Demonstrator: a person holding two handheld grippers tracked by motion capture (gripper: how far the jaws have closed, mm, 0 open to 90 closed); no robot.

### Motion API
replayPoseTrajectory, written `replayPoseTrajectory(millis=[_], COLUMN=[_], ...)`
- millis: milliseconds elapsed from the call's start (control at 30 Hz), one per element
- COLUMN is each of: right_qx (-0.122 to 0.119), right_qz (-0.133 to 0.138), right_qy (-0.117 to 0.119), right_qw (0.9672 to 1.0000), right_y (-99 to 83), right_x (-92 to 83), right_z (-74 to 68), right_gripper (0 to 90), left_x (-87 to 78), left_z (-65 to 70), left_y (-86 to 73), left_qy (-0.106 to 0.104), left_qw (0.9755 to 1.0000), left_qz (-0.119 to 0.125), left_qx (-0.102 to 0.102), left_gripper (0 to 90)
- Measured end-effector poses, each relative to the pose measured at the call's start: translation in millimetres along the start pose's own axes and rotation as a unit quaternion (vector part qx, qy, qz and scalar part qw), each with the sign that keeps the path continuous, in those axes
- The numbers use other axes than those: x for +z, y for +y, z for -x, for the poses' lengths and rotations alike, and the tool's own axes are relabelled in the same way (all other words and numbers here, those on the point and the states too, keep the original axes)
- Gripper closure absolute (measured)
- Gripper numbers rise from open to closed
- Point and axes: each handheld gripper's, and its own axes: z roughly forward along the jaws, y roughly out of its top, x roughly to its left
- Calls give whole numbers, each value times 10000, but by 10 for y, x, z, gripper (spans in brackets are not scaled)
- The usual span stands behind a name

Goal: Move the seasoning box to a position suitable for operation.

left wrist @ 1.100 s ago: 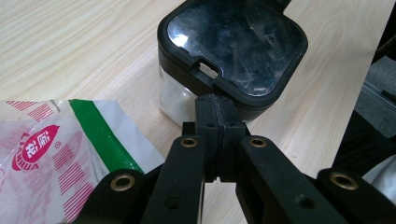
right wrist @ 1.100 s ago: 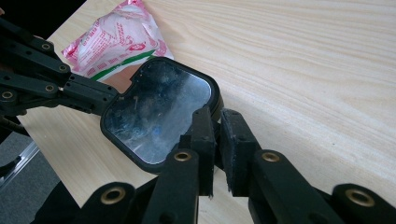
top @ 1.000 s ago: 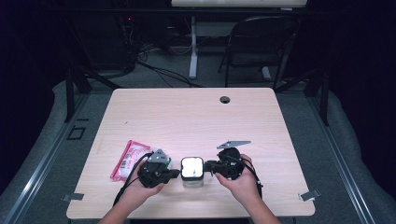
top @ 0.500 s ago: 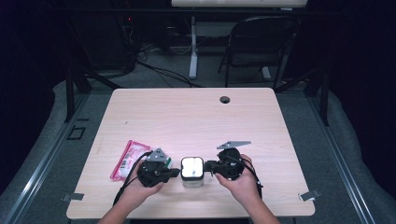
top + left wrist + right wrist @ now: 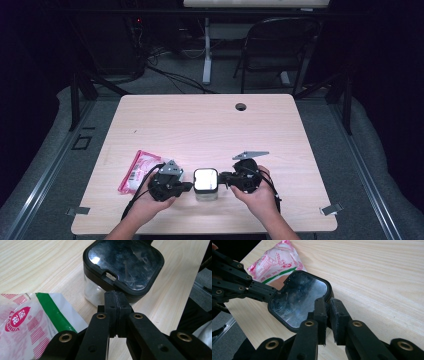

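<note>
Nothing had moved since the earlier frame: the closed left gripper point(image 5: 189, 186) and the nearly closed right gripper point(image 5: 223, 176), perhaps pinching its rim, braced the black-lidded clear container point(image 5: 205, 183) at nine and three o'clock, and prying the lid point(image 5: 124, 265) open seemed next.

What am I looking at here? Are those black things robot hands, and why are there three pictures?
No robot here: a person sits at a wooden table and holds a hand-held two-jaw tool in each hand, the left gripper and the right gripper. One picture comes from a camera above the table. The other two come from small cameras riding on the grippers, looking along their black jaws.

Between the grippers stands a small clear container with a dark lid. Both grippers point their tips at it from opposite sides. The left jaws are shut together; the right ones leave a slim gap. Neither holds anything. A pink and white packet lies beside the left hand.
</note>
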Motion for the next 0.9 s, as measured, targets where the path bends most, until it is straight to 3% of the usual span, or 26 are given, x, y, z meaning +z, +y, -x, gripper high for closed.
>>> replayPoseTrajectory(millis=[733, 900], right_qx=[86, 46], right_qz=[52, 26], right_qy=[10, -49], right_qw=[9999, 10000], right_y=[-9, -7], right_x=[6, 1], right_z=[-1, 5], right_gripper=[843, 812], left_x=[-43, -43], left_z=[30, 30], left_y=[35, 43], left_qy=[-114, -99], left_qw=[9998, 9997], left_qz=[184, 203], left_qx=[-17, -34], left_gripper=[898, 894])
